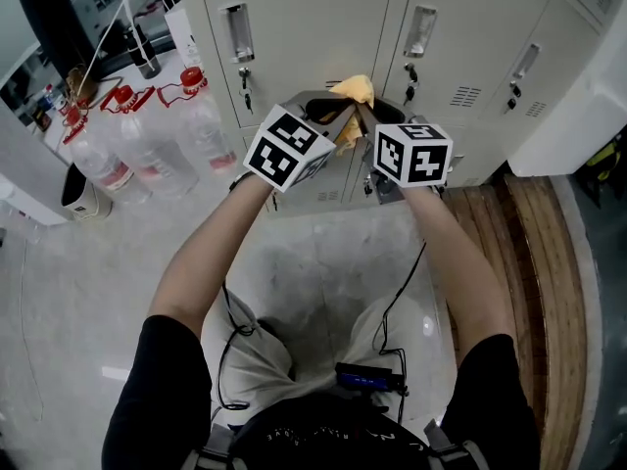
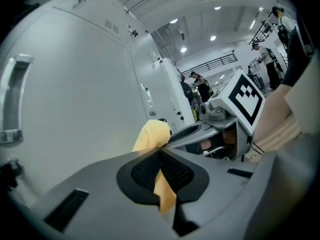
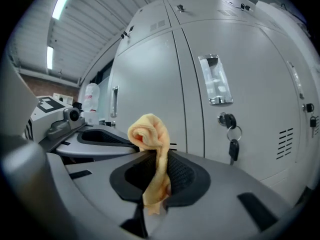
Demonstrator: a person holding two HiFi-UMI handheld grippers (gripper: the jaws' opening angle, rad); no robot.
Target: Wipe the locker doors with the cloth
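Yellow soft cloth (image 1: 355,90), where is it?

You hold it up in front of the pale grey metal locker doors (image 1: 304,27), just between your two hands. I cannot tell if it touches a door.

Which one holds it?

Both do. Your left gripper (image 2: 161,151) has its jaws shut tight on the cloth. A thin yellow strip is squeezed between the black mesh pads (image 2: 142,173), and a puffy bit sticks out past the tips.

And the other one?

Your right gripper (image 3: 152,153) is clamped on the cloth too. A rolled-up lump sits above its tips, and a small tail hangs down between the jaws.

Are the grippers close?

Very close. Their tips nearly meet at the cloth, and each one shows in the other one's view.

What is on the doors?

You can see a shiny metal handle plate (image 3: 216,79) on the door by your right gripper. Under it is a round lock (image 3: 227,120) with a dark key (image 3: 233,148) hanging on a ring.

Anything else?

Clear plastic bottles with red caps (image 1: 201,116) stand near the left edge of the lockers, on the pale shiny floor (image 1: 323,262) under you.
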